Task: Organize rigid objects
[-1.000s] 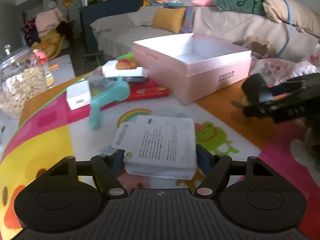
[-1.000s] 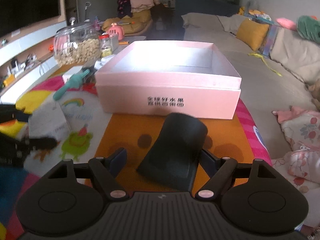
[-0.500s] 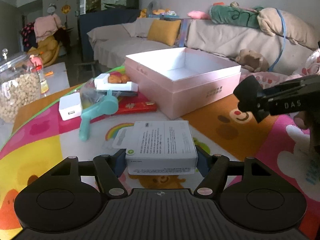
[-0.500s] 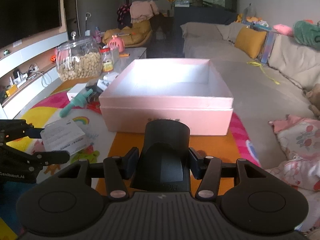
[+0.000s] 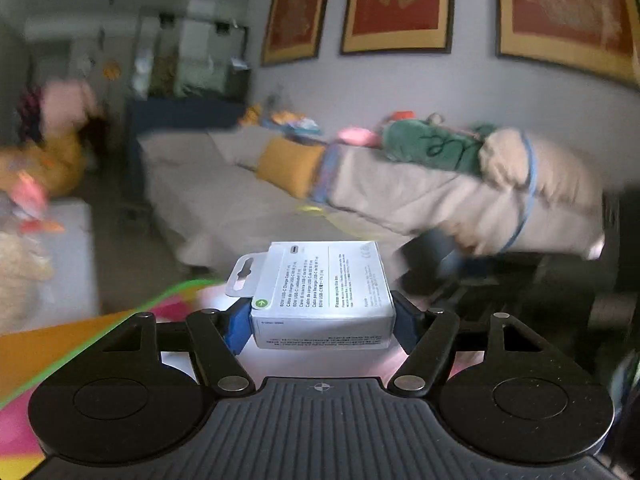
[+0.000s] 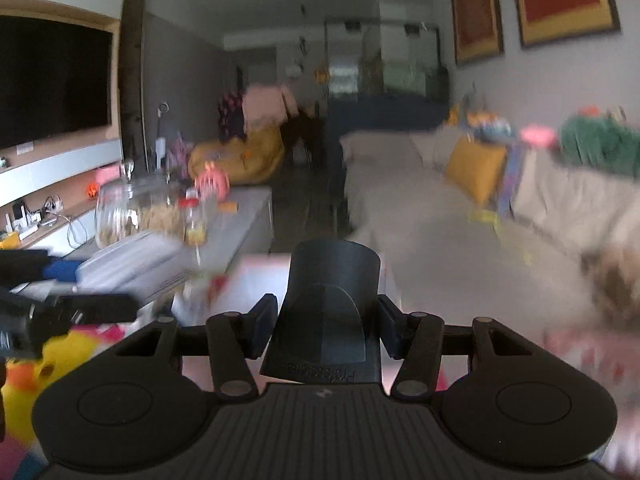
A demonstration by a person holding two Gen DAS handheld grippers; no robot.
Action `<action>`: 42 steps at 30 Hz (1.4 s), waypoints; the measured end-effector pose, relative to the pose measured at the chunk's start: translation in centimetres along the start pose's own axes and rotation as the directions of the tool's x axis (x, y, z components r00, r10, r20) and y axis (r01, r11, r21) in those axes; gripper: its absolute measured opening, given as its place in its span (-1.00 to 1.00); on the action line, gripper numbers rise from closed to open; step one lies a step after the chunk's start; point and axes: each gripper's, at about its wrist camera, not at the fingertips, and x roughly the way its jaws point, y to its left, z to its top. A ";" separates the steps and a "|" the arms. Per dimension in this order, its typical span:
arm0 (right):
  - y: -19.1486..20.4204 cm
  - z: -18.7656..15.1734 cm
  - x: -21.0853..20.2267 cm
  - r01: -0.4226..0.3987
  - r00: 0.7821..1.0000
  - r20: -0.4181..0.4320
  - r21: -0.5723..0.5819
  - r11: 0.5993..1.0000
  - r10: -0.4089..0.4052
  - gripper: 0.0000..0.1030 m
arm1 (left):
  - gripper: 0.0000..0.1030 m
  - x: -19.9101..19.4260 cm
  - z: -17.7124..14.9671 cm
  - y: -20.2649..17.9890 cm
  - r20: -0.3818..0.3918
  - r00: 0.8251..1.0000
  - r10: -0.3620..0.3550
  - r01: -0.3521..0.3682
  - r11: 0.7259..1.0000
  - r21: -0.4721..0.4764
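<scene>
In the left wrist view, the left gripper [image 5: 322, 320] squeezes a small white box [image 5: 322, 292] between its blue pads [image 5: 234, 326]. The box is up in the air, flat, with its printed side up. Behind it is a blurry sofa [image 5: 400, 200] with a yellow pillow [image 5: 288, 166].

In the right wrist view, the right gripper [image 6: 326, 330] is closed tight on a dark plastic piece [image 6: 330, 316], held up above the pink box [image 6: 256, 276]. The left gripper and its white box show at the left edge. A glass jar [image 6: 128, 212] stands far behind.
</scene>
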 end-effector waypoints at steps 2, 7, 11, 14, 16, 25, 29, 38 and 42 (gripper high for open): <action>0.2 1.7 2.1 0.050 0.999 -0.014 -0.044 0.998 -0.050 0.22 | 0.44 4.3 1.7 1.8 -0.132 0.989 -0.060 0.044 0.992 -0.117; -0.7 0.4 1.9 0.082 0.996 -0.028 -0.025 0.996 -0.083 0.33 | 0.37 6.8 -0.4 4.6 -0.190 0.982 0.018 -0.052 0.983 -0.175; -1.3 -0.3 2.3 0.046 0.994 -0.096 0.035 0.998 -0.042 0.33 | 0.37 3.5 -2.4 8.0 -0.111 0.992 0.062 -0.090 0.960 -0.267; -0.8 0.9 3.8 -0.016 0.990 -0.141 0.080 0.997 0.027 0.33 | 0.37 -0.1 -3.3 11.4 -0.041 0.967 0.251 -0.250 0.916 -0.315; 0.4 1.6 4.9 -0.039 0.987 -0.155 0.080 0.996 0.051 0.33 | 0.37 -1.7 -4.0 13.4 -0.049 0.934 0.355 -0.349 0.870 -0.348; 10.8 7.6 15.1 -0.263 0.877 -0.404 0.049 0.964 0.260 0.04 | 0.37 -2.4 -7.2 18.8 -0.109 0.929 0.353 -0.359 0.792 -0.495; 17.0 7.9 22.4 -0.199 0.872 -0.479 -0.160 0.967 0.100 -0.79 | 0.36 -0.4 -7.2 20.4 -0.149 0.940 0.307 -0.339 0.789 -0.513; 19.6 5.2 31.2 -0.091 0.809 -0.581 -0.276 0.957 -0.091 -0.94 | -0.22 3.2 -7.3 23.8 -0.170 0.951 0.259 -0.310 0.787 -0.533; 19.5 4.6 28.9 -0.149 0.789 -0.612 -0.271 0.951 -0.051 -0.94 | -0.31 1.8 -8.1 23.9 -0.148 0.968 0.202 -0.251 0.792 -0.557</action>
